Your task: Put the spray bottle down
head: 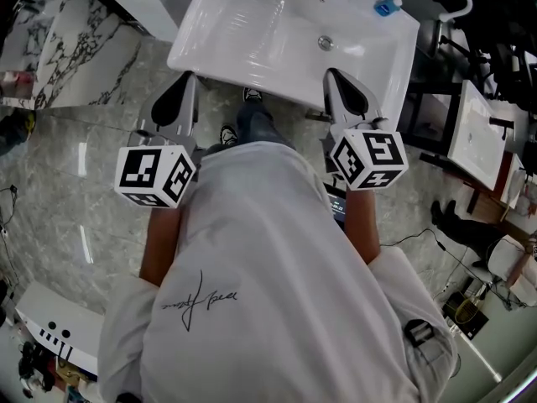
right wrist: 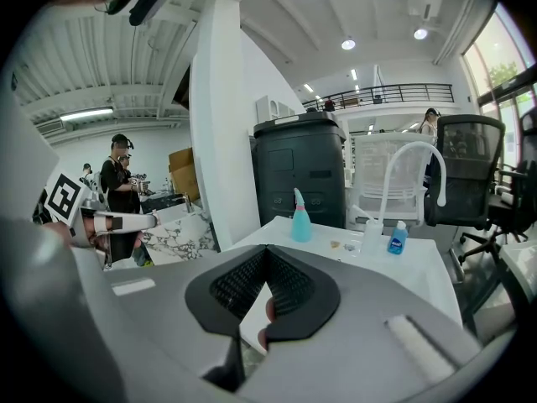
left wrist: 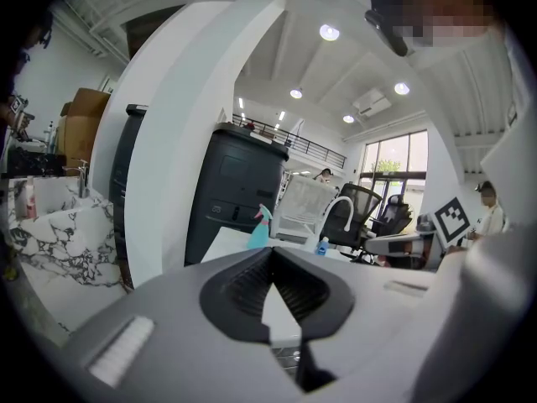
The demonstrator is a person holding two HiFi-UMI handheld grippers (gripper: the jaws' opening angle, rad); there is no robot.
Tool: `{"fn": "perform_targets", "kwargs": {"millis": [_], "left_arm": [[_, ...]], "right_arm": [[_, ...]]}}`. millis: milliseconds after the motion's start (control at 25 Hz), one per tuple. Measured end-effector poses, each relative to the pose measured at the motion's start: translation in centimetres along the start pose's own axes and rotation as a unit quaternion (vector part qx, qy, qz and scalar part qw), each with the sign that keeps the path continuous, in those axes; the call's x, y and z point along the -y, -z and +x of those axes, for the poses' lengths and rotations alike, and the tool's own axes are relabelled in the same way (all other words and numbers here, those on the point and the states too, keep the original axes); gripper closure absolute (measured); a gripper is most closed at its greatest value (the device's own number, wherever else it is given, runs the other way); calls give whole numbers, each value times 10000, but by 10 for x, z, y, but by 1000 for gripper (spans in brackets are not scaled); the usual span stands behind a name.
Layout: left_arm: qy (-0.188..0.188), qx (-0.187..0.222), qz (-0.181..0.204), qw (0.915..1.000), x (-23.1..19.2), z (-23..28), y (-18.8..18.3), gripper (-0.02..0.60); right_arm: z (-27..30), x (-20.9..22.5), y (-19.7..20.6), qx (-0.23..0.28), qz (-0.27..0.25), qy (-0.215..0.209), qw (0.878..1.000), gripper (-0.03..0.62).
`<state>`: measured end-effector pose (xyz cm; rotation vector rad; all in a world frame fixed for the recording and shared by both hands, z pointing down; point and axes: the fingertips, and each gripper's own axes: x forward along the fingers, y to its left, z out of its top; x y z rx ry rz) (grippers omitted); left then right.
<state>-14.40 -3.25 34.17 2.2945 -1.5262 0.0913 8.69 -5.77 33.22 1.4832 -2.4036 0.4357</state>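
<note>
1. The left tongs and the right tongs both have their jaws together, clamped on nothing; both hang at the near edge of the table.
2. The spray bottle stands upright at the table's far side, well apart from both tongs; it looks already put down.
3. It is probably light, stiff plastic, slick and top-heavy; the narrow neck under the trigger is the best hold.
</note>
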Motion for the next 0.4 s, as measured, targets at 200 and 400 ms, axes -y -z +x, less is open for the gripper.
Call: {"fn": "perform_targets", "kwargs": {"millis": [200,400], "left_arm": [[-57,83,9,9999,-3,-1,-6,549],[-82,102,12,9999,-3,-1,-6,549]], "right_arm": [[0,-2,-6,67,-57,-6,10000,600],[2,-6,-10,87,-114,-64,9999,599]]}}
